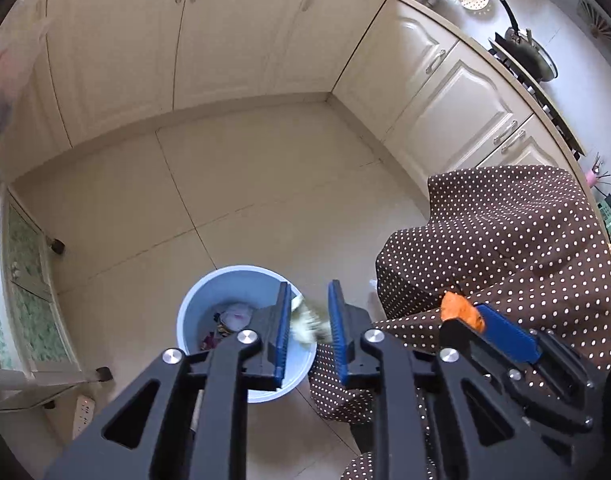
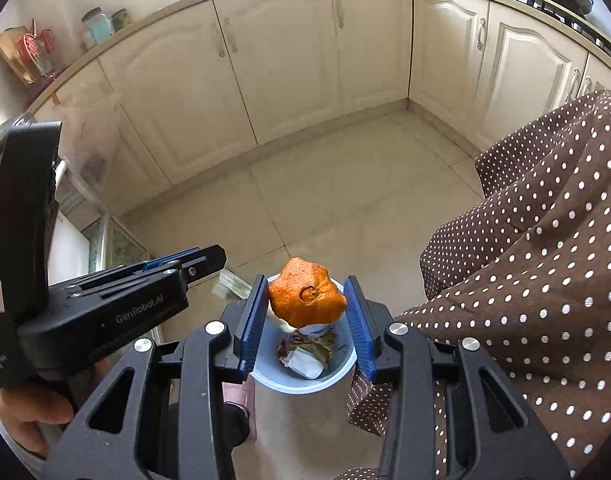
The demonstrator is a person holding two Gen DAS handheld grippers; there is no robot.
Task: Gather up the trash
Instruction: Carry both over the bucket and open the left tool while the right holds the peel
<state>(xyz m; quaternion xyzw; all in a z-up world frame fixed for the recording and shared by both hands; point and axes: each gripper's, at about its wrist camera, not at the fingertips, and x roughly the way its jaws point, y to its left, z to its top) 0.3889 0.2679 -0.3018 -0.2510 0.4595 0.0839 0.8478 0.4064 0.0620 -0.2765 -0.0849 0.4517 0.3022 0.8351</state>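
Note:
A light blue bin (image 1: 193, 312) stands on the floor with wrappers and paper inside; it also shows in the right wrist view (image 2: 305, 384). My left gripper (image 1: 309, 322) hangs over the bin's right rim, with a blurred pale crumpled scrap (image 1: 311, 322) between its blue pads, touching the left pad but apart from the right one. My right gripper (image 2: 307, 312) is shut on an orange peel (image 2: 305, 298) held directly above the bin. The peel also shows in the left wrist view (image 1: 461, 310).
Cream kitchen cabinets (image 1: 225, 40) line the far walls. A brown polka-dot cloth (image 1: 505, 248) hangs at the right, close to the bin. A glass-fronted stand (image 1: 21, 280) and a power strip (image 1: 83, 412) sit at the left. Tiled floor lies beyond the bin.

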